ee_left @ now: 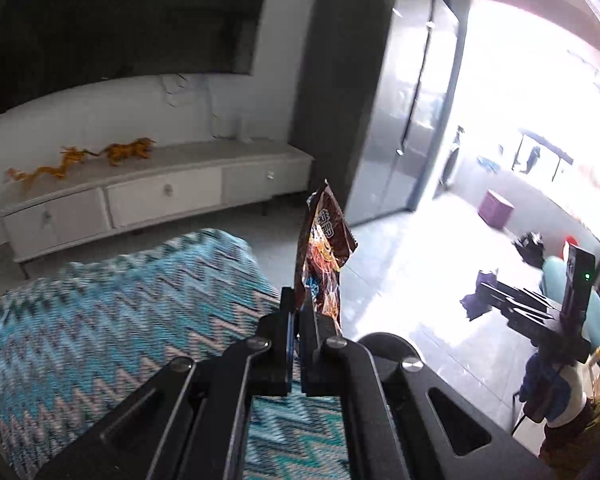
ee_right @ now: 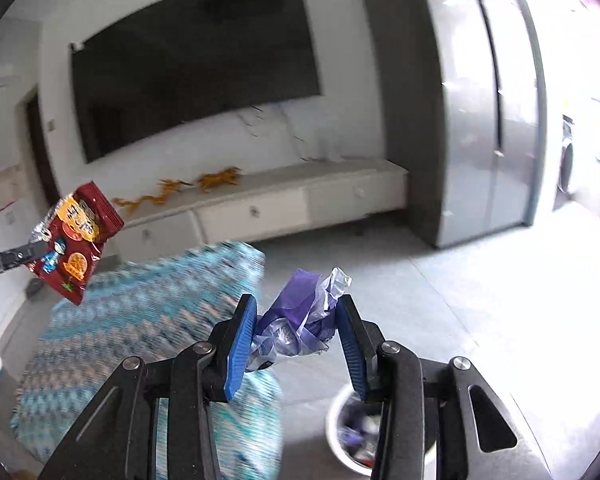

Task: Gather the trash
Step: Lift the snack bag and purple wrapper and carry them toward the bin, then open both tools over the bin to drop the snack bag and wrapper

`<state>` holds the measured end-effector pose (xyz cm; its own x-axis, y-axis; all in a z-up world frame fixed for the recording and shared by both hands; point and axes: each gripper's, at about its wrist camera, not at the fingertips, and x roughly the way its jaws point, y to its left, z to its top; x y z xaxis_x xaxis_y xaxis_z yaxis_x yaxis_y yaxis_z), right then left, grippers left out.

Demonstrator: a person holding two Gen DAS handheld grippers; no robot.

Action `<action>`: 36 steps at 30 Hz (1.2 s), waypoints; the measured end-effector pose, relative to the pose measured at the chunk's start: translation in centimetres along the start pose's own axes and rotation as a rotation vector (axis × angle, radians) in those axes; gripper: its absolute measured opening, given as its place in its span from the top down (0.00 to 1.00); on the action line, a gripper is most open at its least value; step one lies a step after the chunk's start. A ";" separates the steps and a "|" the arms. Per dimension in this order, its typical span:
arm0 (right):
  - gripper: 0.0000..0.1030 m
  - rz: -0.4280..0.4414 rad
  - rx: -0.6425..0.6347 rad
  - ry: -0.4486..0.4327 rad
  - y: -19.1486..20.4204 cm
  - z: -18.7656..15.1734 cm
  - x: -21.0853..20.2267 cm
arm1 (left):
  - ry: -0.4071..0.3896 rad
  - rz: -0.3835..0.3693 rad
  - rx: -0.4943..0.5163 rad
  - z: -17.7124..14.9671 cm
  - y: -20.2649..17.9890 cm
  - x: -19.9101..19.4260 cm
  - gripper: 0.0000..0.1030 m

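Observation:
My left gripper (ee_left: 298,308) is shut on a red-brown snack wrapper (ee_left: 324,248), held upright above the zigzag blanket; the same wrapper (ee_right: 72,240) shows at the left in the right wrist view, with the left gripper (ee_right: 36,250) pinching its edge. My right gripper (ee_right: 296,320) has its blue pads (ee_right: 242,336) apart around a crumpled purple and clear plastic wrapper (ee_right: 300,320), which sits between them above a white trash bin (ee_right: 336,432). The right gripper (ee_left: 512,304) shows at the right in the left wrist view.
A blue zigzag blanket (ee_left: 120,320) covers a low surface below. A white TV cabinet (ee_left: 160,196) with orange dragon figures (ee_left: 80,160) stands along the wall under a large TV (ee_right: 196,60). A grey wardrobe (ee_right: 480,120) stands at the right. The bin holds several scraps.

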<state>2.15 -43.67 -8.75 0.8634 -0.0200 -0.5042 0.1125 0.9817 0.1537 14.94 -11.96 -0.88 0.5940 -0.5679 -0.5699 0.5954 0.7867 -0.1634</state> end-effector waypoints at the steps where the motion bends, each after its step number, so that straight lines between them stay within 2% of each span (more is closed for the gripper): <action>1: 0.62 -0.014 0.005 0.010 -0.8 -0.4 0.4 | 0.022 -0.011 0.020 -0.2 -1.6 1.5 0.99; 5: 0.62 -0.076 0.039 0.065 -4.3 -2.4 2.7 | 0.126 -0.058 0.077 -1.2 -6.5 7.5 0.99; 10: 0.62 -0.112 0.114 0.137 -8.7 -5.5 5.3 | 0.249 -0.073 0.145 -3.5 -11.0 14.7 0.98; 15: 0.62 -0.147 0.174 0.211 -12.3 -8.0 8.2 | 0.357 -0.071 0.150 -5.8 -14.3 20.9 0.98; 19: 0.60 -0.159 0.213 0.257 -14.3 -9.6 10.2 | 0.424 -0.068 0.132 -7.2 -16.0 24.7 0.98; 21: 0.60 -0.164 0.224 0.282 -14.9 -10.1 11.3 | 0.431 -0.043 0.139 -7.9 -16.5 25.9 0.97; 25: 0.60 -0.183 0.236 0.333 -15.7 -11.1 13.4 | 0.482 -0.080 0.083 -8.7 -16.2 28.1 0.96; 26: 0.57 -0.189 0.237 0.342 -15.8 -11.4 13.7 | 0.492 -0.094 0.069 -8.9 -16.1 28.4 0.95; 27: 0.48 -0.201 0.236 0.351 -16.1 -11.6 14.0 | 0.503 -0.109 0.054 -9.0 -15.9 28.7 0.94; 29: 0.39 -0.220 0.236 0.355 -16.5 -11.8 14.4 | 0.516 -0.125 0.027 -9.3 -15.4 29.0 0.86; 30: 0.39 -0.224 0.238 0.355 -16.8 -12.0 14.2 | 0.517 -0.128 0.019 -9.3 -15.2 28.9 0.80; 32: 0.35 -0.236 0.240 0.356 -16.7 -12.0 14.1 | 0.509 -0.136 0.004 -9.3 -14.8 28.5 0.54; 36: 0.31 -0.247 0.248 0.344 -16.3 -11.8 13.5 | 0.482 -0.158 -0.009 -8.8 -13.8 26.7 0.51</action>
<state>6.19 -57.68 -28.14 0.5883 -0.1414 -0.7962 0.4433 0.8798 0.1713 17.86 -35.87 -20.94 0.1778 -0.5055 -0.8443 0.6518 0.7033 -0.2838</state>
